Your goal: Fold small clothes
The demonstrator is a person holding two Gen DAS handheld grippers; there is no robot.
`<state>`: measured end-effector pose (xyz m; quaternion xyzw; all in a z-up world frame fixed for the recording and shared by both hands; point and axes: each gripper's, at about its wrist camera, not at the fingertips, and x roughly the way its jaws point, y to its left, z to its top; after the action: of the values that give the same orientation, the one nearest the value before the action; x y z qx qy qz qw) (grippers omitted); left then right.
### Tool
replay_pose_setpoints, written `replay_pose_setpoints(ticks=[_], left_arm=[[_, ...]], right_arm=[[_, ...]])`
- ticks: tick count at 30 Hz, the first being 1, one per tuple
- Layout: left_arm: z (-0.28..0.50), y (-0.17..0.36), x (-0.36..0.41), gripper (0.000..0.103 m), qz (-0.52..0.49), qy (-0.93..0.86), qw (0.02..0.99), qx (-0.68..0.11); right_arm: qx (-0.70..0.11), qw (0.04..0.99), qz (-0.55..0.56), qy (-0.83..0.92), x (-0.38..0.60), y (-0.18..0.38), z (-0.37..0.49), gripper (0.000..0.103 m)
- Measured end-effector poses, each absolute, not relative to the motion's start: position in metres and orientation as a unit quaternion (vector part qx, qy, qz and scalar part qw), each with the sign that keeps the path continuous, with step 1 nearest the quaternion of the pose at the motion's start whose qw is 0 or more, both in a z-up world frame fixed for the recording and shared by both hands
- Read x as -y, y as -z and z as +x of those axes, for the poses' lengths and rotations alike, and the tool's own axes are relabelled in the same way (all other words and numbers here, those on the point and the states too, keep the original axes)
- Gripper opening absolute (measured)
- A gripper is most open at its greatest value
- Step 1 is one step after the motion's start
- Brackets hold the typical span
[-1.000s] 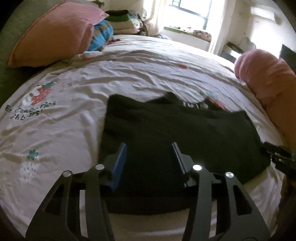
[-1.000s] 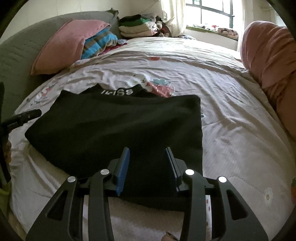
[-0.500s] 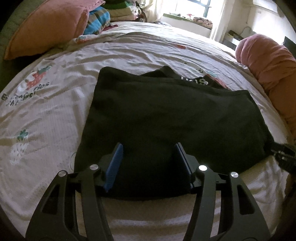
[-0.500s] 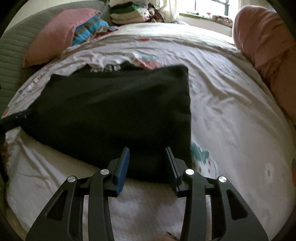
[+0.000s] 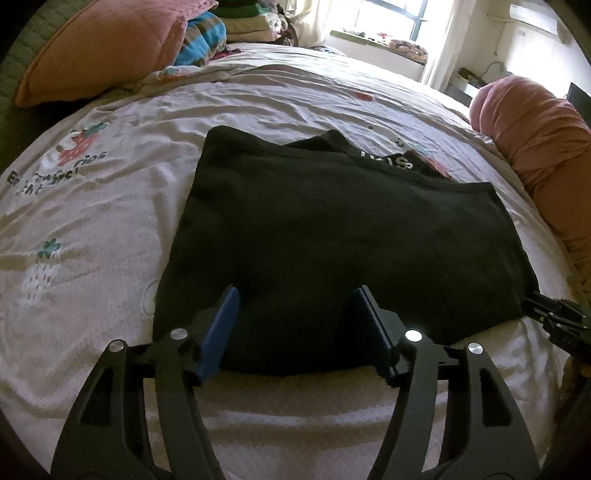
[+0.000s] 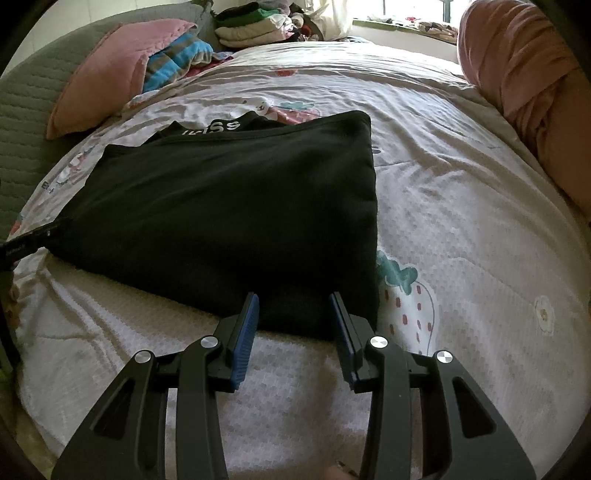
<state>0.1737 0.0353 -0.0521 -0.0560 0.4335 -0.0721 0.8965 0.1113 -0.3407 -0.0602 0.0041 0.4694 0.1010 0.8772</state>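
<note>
A black garment (image 5: 332, 236) lies folded flat on the strawberry-print bed sheet (image 5: 92, 206), a waistband with white letters (image 5: 388, 160) showing at its far edge. It also shows in the right wrist view (image 6: 229, 206). My left gripper (image 5: 295, 295) is open and empty, its fingertips over the garment's near edge. My right gripper (image 6: 293, 299) is open and empty at the garment's near right corner. The right gripper's tip shows at the right in the left wrist view (image 5: 554, 317).
A pink pillow (image 5: 103, 48) and a striped blue cloth (image 5: 203, 37) lie at the bed's far left against a grey headboard (image 6: 26, 107). Folded clothes (image 6: 251, 26) are stacked at the far end. A rolled pink quilt (image 5: 535, 147) lies along the right side.
Both grippers have drawn back toward the near edge of the bed. The garment lies still, and its near edge now shows in front of both grippers.
</note>
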Motion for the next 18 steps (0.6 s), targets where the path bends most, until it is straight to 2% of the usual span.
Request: replay_pose_setpoints(ticks=[3, 10, 18], left_arm=[[0.172, 0.051, -0.037, 0.058, -0.06, 0.071, 0.897, -0.431], [0.163, 0.04, -0.046, 0.069, -0.076, 0.067, 0.903, -0.417], [0.159, 0.027, -0.061, 0.084, -0.083, 0.046, 0.912, -0.4]], right_arm=[[-0.468, 0.877, 0.007, -0.103, 0.341, 0.059, 0.109, 0.042], [-0.46, 0.881, 0.005, -0.114, 0.335, 0.051, 0.099, 0.06], [-0.448, 0.884, -0.006, -0.133, 0.314, 0.04, 0.093, 0.075]])
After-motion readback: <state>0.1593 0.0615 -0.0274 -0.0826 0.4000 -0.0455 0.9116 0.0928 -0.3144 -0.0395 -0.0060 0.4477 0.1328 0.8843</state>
